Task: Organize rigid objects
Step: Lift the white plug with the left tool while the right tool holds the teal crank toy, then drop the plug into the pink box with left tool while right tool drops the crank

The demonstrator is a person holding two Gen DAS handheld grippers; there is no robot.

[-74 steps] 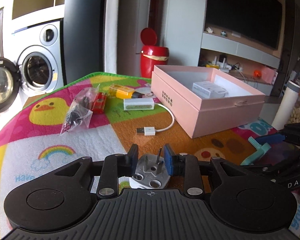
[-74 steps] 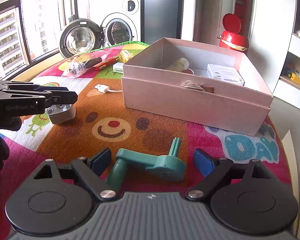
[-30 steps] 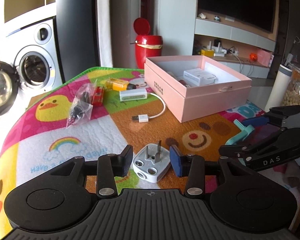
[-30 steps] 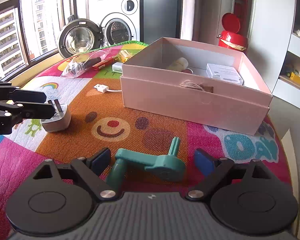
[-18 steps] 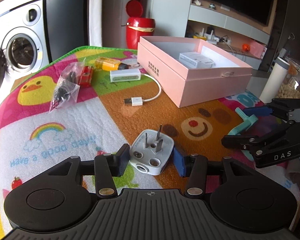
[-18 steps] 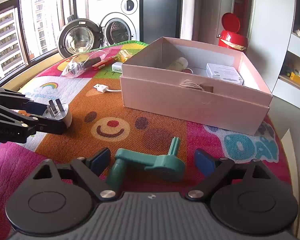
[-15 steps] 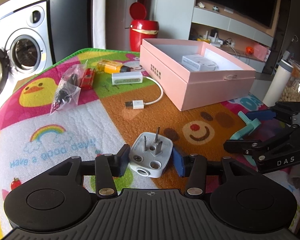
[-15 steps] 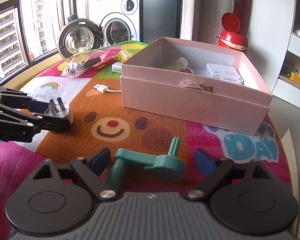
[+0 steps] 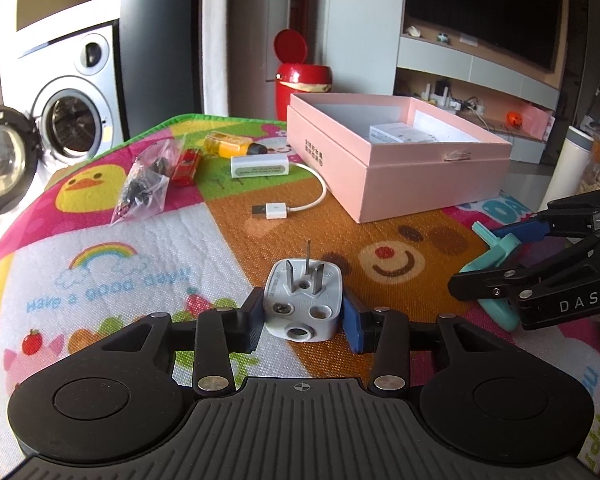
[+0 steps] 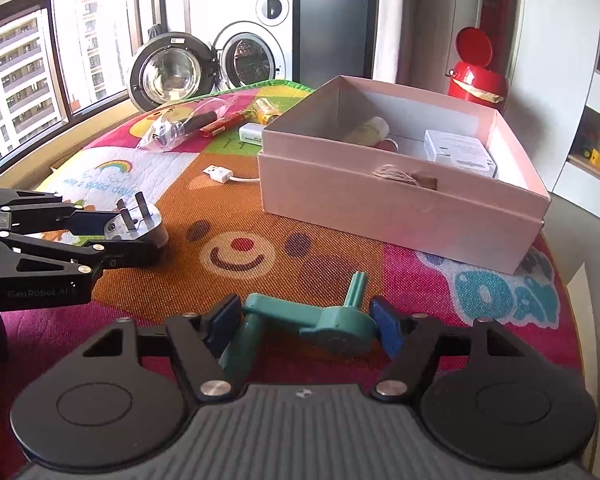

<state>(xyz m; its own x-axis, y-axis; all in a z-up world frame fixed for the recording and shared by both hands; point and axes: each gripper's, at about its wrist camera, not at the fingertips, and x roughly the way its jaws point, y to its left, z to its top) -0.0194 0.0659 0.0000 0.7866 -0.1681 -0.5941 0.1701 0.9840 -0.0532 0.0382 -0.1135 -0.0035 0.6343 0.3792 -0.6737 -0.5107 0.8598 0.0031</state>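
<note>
My left gripper is shut on a white three-pin plug, prongs pointing up and away; the plug also shows at the left of the right wrist view, just above the play mat. My right gripper has closed onto a teal plastic crank handle lying on the mat; both pads touch it. The handle also shows in the left wrist view. The open pink box stands beyond, holding a white charger box and a small cream bottle.
On the colourful mat lie a white USB adapter with cable, a yellow item, a red item and a clear bag of dark parts. A red bin and washing machine stand behind.
My left gripper has closed on the plug and raised it slightly off the mat. My right gripper's jaws have closed from wide open onto the teal handle.
</note>
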